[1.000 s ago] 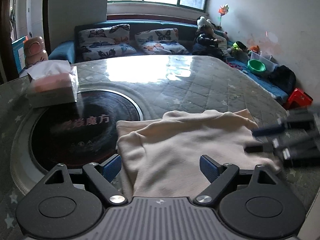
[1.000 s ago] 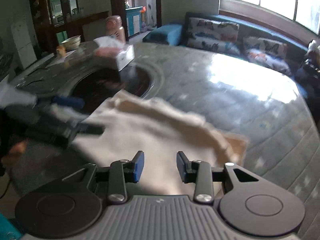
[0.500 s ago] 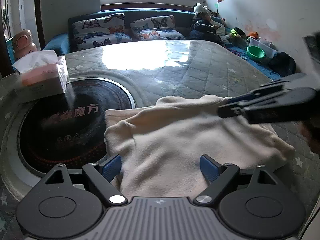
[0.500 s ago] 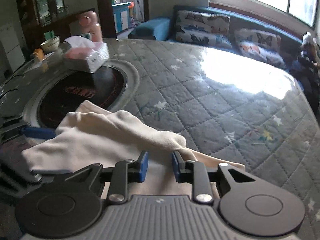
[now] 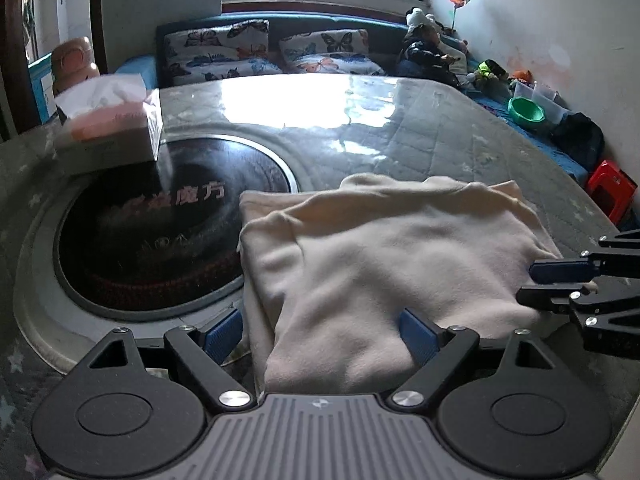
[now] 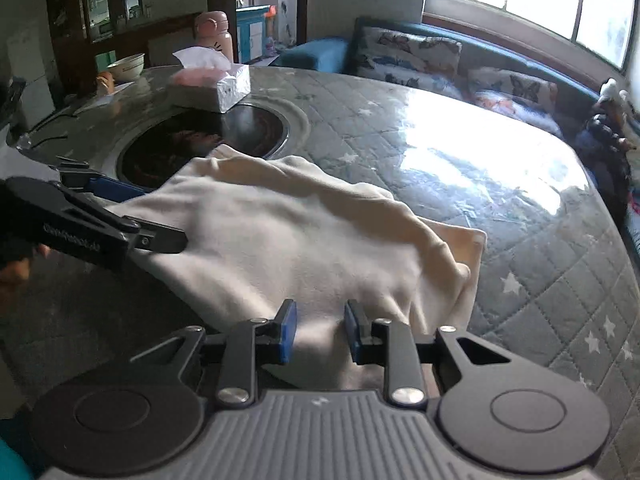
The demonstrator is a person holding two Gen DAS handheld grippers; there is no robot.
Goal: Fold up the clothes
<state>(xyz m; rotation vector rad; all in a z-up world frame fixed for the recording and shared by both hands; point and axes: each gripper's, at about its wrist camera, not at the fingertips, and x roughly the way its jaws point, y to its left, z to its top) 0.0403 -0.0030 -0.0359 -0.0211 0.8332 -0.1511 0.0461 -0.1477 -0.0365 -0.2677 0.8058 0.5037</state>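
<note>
A cream folded garment (image 5: 384, 264) lies on the quilted table, its left edge over the dark round hotplate (image 5: 160, 232). My left gripper (image 5: 324, 332) is open wide, its fingers on either side of the garment's near edge. My right gripper (image 6: 318, 330) is partly open with the garment's near edge (image 6: 280, 248) between its pads, not pinched. The right gripper also shows in the left wrist view (image 5: 560, 284) at the garment's right side. The left gripper shows in the right wrist view (image 6: 132, 216) at the garment's left side.
A tissue box (image 5: 112, 128) stands at the far left by the hotplate, a pink bottle (image 6: 214, 36) behind it. The quilted table (image 5: 400, 128) stretches beyond the garment. A sofa with butterfly pillows (image 5: 280, 56) is at the back. A red stool (image 5: 610, 192) is on the right.
The right gripper has come down from above the garment to its right edge and its jaws have widened a little. The left gripper has stayed open at the near edge.
</note>
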